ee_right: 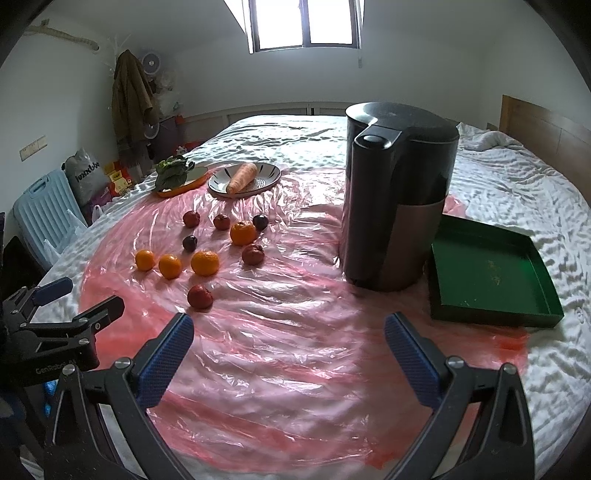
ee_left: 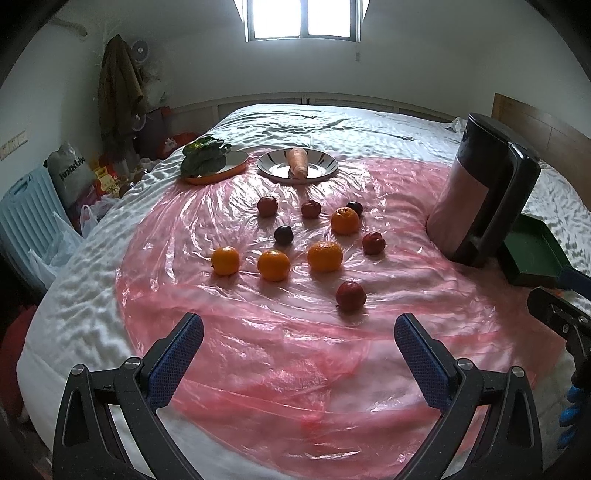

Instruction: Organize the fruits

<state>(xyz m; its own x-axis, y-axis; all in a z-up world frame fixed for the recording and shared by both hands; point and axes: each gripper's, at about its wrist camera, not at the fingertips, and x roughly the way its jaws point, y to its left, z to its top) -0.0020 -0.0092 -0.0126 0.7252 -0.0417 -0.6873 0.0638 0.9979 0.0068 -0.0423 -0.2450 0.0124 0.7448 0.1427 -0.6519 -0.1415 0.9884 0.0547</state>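
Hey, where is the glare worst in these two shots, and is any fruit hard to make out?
Left wrist view: the window is blown out white, and the pink plastic sheet shows streaky highlights. Right wrist view: same sheen, strong fisheye bending at the edges; the oranges stay sharp.

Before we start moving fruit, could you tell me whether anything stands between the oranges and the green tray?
Yes. The tall dark appliance stands upright on the pink plastic sheet, between the fruit cluster, such as this orange, and the green tray, whose left edge it nearly touches.

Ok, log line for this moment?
left gripper open, empty | right gripper open, empty | fruits loose on pink sheet | green tray empty
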